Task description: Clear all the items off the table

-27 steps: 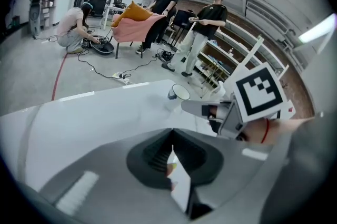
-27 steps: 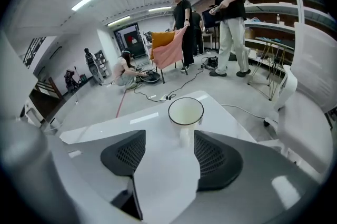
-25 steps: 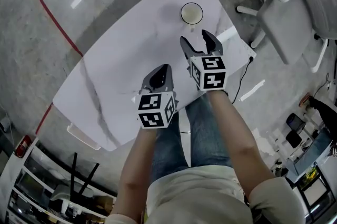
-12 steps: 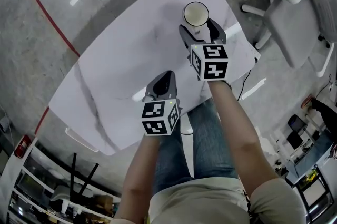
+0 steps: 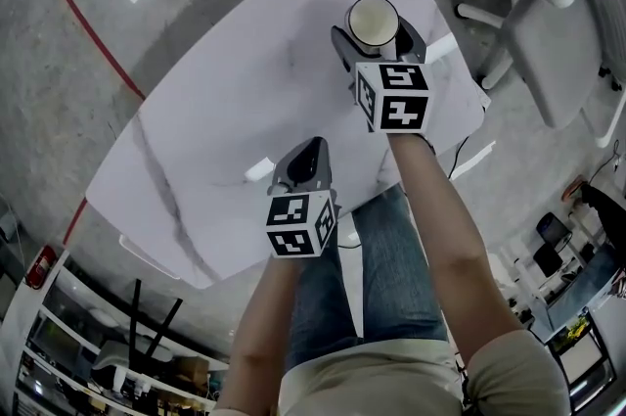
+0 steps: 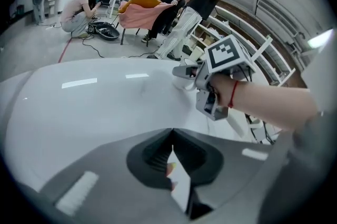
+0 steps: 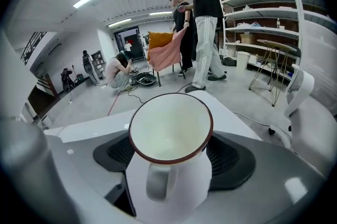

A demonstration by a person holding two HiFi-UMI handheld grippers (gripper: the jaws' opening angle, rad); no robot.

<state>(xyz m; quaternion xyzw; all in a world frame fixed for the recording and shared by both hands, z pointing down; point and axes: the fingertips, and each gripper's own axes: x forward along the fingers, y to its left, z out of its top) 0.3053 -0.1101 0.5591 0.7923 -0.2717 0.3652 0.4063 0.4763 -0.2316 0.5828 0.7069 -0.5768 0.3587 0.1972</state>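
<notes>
The mug stands upright and empty at about 1 o'clock on the tabletop, close to its far right end, and it is the only item I can see there. It is white with a dark red rim and a glossy skin. In the right gripper view its handle points back toward me at 6 o'clock.

I judge it light, since nothing is inside, and fully stiff, so the walls won't give under the pads. The glaze looks slick, and the rim would probably chip if it slid out and dropped. I would take it across the body, just under the rim, at 3 and 9 o'clock. I would leave the handle alone, because it is a small curved thing that could let the mug swing.

The right gripper already straddles it. Its jaws have just been opening and stand wide, one on each side of the mug with the mug between them. As far as I can see, they are not yet pressing on it.

The left gripper hangs over the near edge at roughly 6 o'clock, well apart from the mug. Its jaws are closed together on nothing.
</notes>
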